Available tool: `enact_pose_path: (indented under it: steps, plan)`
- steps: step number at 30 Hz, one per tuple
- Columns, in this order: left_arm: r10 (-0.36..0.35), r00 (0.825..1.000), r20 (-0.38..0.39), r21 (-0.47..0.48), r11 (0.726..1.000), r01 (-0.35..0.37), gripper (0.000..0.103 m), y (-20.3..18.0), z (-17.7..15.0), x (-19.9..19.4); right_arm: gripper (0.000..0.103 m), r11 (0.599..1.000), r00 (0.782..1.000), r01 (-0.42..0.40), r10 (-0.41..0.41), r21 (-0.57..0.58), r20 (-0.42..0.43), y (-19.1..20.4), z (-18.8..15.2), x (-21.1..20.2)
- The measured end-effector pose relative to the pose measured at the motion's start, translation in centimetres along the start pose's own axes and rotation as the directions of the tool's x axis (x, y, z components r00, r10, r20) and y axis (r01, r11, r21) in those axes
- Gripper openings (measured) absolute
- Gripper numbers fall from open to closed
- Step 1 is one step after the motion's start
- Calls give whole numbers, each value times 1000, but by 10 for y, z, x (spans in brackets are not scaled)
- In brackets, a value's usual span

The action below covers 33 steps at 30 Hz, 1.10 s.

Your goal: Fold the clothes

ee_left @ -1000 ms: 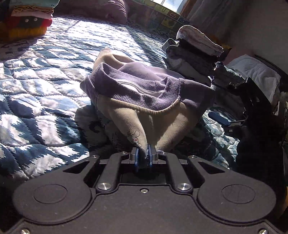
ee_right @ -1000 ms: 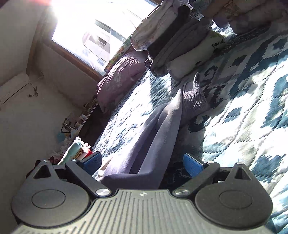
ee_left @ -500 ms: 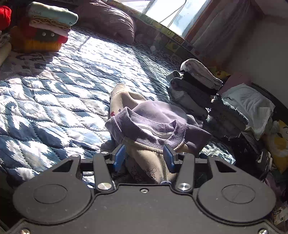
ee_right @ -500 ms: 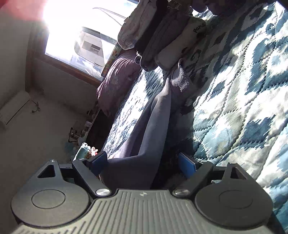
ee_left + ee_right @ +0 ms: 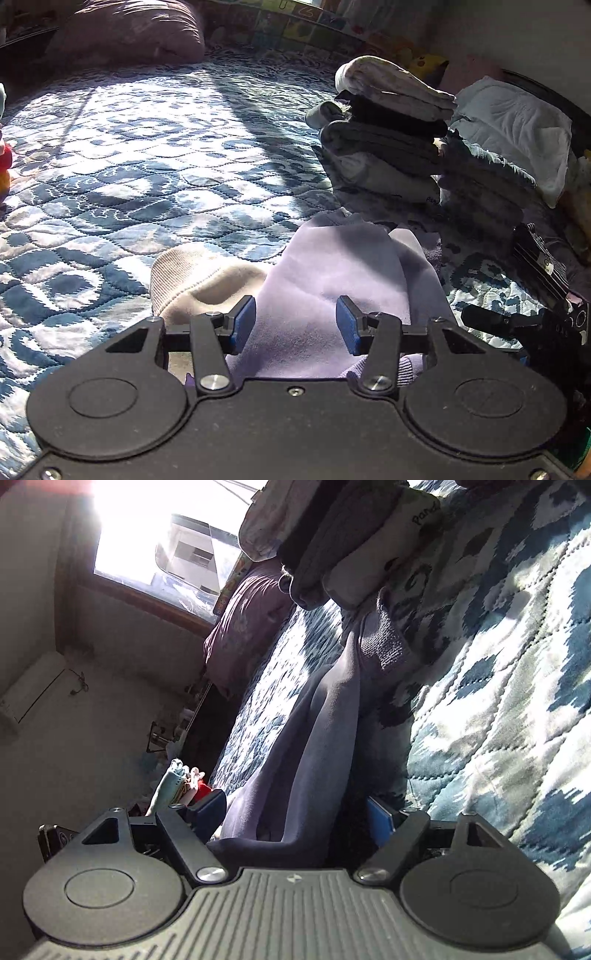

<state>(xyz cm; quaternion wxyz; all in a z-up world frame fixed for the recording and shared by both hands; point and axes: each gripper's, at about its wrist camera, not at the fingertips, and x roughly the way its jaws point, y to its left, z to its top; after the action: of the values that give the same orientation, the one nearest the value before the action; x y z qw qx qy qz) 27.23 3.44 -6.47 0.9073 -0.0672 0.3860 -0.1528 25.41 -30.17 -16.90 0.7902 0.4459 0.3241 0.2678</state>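
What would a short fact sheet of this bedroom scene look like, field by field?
Surface: blue patterned quilt
Garment being folded: lavender sweatshirt with cream cuff
Left tool: open, above the sweatshirt
Right tool: open, lavender sleeve lying between its fingers
Finished work: stack of folded clothes
Background: purple pillow, bright window

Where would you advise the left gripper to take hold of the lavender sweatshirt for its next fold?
Probably the ribbed hem bunched nearest the left gripper, approached straight ahead from the near side. That edge is thick and raised, so the open jaws could close over it; the smooth body beyond lies flatter and offers less to pinch.
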Motion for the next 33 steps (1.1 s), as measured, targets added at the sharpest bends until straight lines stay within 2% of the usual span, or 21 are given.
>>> enact_pose_path:
  steps: [3,6,10,12,13,14,15,18,20,21,22,24,26,27,28,32,33]
  plan:
    - [-16,1000,-10,34,999,16,47,-3,-7,-4,79,999,998,9,-12,-51,-62,6,-2,4]
    - [29,1000,-13,14,999,-29,47,4,-22,-19,81,996,992,6,-18,-89,-128,12,-6,6]
    - [-39,999,-36,-104,994,35,44,21,-56,-47,81,993,979,-3,-20,-114,-201,20,-14,3]
    - [-105,994,-42,-125,987,99,41,16,-70,-60,80,993,974,-5,-22,-118,-225,21,-20,0]
    - [-122,992,-43,-120,986,116,29,11,-73,-64,75,992,972,-4,-25,-123,-233,21,-22,-2]
    - [-113,993,-43,-94,990,109,25,6,-75,-67,72,991,970,-1,-31,-132,-240,21,-25,-4]
    - [-98,994,-41,-62,994,96,19,1,-78,-71,64,990,969,4,-39,-141,-246,22,-28,-5]
    - [-63,998,-18,10,998,63,19,-10,-79,-82,40,988,967,17,-57,-157,-249,20,-37,-13]
    - [-58,997,44,3,998,58,35,-1,-68,-90,33,985,966,45,-85,-166,-242,18,-43,-18]
    - [-50,997,53,23,999,49,60,2,-62,-87,32,984,967,54,-93,-169,-236,18,-46,-21]
    - [-40,997,59,46,998,37,69,4,-56,-84,32,984,968,60,-98,-170,-229,18,-48,-24]
    - [0,1000,23,105,995,-3,69,7,-46,-66,30,983,971,67,-104,-173,-217,17,-51,-28]
    - [-11,1000,-15,133,991,13,57,8,-48,-59,27,984,972,74,-108,-165,-207,14,-51,-31]
    - [-25,999,-28,143,989,29,24,5,-50,-59,23,984,973,78,-110,-159,-203,13,-51,-33]
    - [-40,998,-41,152,987,46,3,3,-52,-59,20,984,974,83,-114,-157,-198,12,-51,-35]
    - [-79,996,-31,234,969,84,2,-17,-75,-84,12,984,977,90,-117,-156,-178,13,-51,-42]
    - [-82,996,-23,248,965,85,2,-24,-83,-93,8,983,978,88,-116,-158,-174,14,-51,-44]
